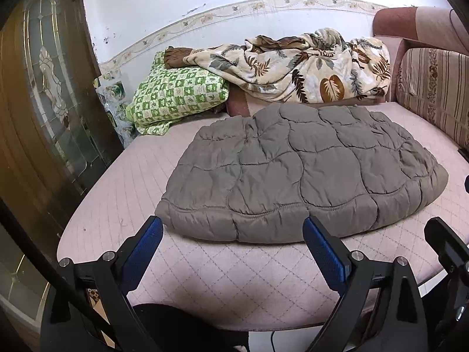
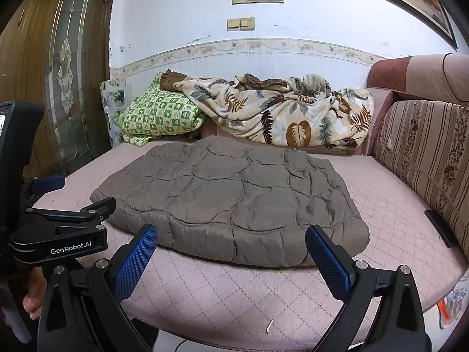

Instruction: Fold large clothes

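Note:
A grey-brown quilted padded garment (image 1: 302, 173) (image 2: 234, 199) lies folded flat in the middle of the pink quilted sofa seat (image 1: 205, 278) (image 2: 234, 293). My left gripper (image 1: 233, 228) hovers open just before its near edge, blue pads wide apart, nothing between them. My right gripper (image 2: 231, 237) is also open, in front of the garment's near edge, holding nothing. The left gripper's black body (image 2: 58, 234) shows at the left of the right wrist view, and part of the right gripper (image 1: 448, 243) at the right edge of the left wrist view.
A leaf-patterned blanket (image 1: 302, 64) (image 2: 281, 108) and a green checked pillow (image 1: 176, 94) (image 2: 155, 117) are heaped at the back. A striped cushion (image 1: 436, 88) (image 2: 425, 152) lines the right. A wooden door with glass (image 1: 44, 88) stands left. A dark flat object (image 2: 441, 228) lies by the cushion.

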{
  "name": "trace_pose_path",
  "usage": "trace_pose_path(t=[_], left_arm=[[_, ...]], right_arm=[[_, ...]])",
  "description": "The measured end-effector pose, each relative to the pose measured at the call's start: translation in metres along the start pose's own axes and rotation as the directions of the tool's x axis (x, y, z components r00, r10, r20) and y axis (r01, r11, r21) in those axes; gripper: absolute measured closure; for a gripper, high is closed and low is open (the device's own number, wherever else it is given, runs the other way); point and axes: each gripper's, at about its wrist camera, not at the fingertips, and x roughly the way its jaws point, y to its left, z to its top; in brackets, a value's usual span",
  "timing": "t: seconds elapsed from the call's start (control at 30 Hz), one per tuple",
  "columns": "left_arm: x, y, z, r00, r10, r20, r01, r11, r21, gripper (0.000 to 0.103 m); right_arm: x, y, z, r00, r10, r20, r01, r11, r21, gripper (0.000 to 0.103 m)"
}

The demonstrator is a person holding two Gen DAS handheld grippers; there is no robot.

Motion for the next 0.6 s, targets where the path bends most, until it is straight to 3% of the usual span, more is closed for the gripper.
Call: trace_pose_path(t=[0.6], left_arm=[[0.009,0.004,-0.003,1.000,0.011,-0.021,-0.011,1.000,0.003,0.007]], right_arm=[[0.010,0.001,-0.003,1.000,-0.002,-0.026,0.002,1.000,-0.016,0.001]])
